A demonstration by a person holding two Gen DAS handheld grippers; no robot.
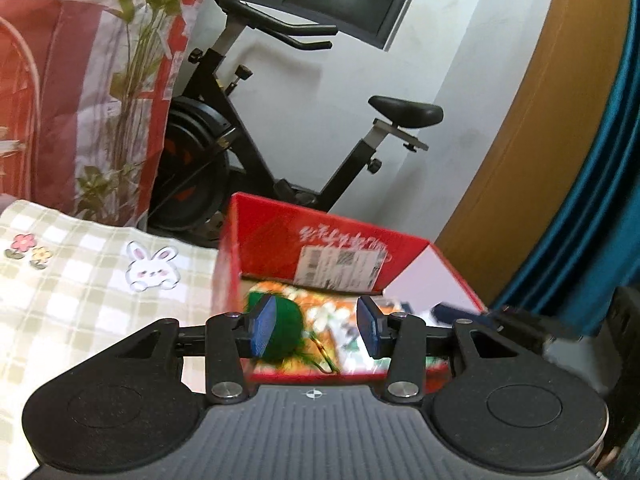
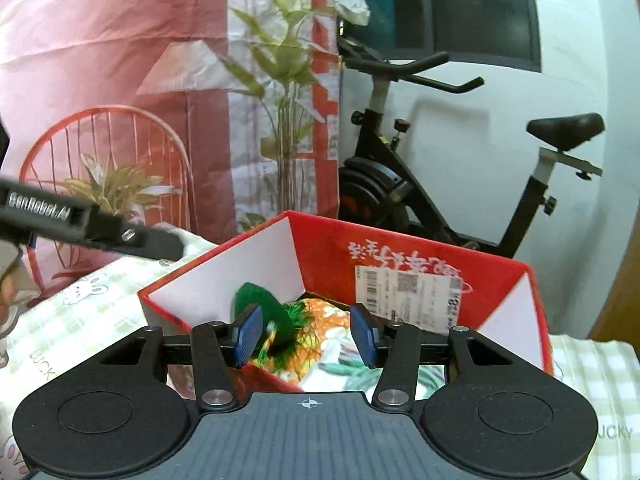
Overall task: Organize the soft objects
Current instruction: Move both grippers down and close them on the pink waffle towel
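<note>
An open red cardboard box (image 1: pixel 280 228) stands on a checked cloth, and the right wrist view also looks into the box (image 2: pixel 320 240). Inside lie a green fuzzy ball (image 1: pixel 286 330) and an orange flowered cloth (image 1: pixel 320 308). From the right, the green ball (image 2: pixel 256 304) sits left of the flowered cloth (image 2: pixel 324 320). My left gripper (image 1: pixel 316 328) hovers over the box's near edge, open, its blue pads apart with nothing pressed between them. My right gripper (image 2: pixel 306 336) is open above the box in the same way. The left gripper's black body (image 2: pixel 92 224) crosses the right view's left side.
A black exercise bike (image 1: pixel 280 140) stands just behind the box against a white wall. The checked sheet with a rabbit print (image 1: pixel 80 280) spreads to the left. A red-and-pink hanging cloth (image 1: pixel 80 80), a wooden panel (image 1: pixel 520 140) and a blue curtain (image 1: pixel 592 200) surround the spot.
</note>
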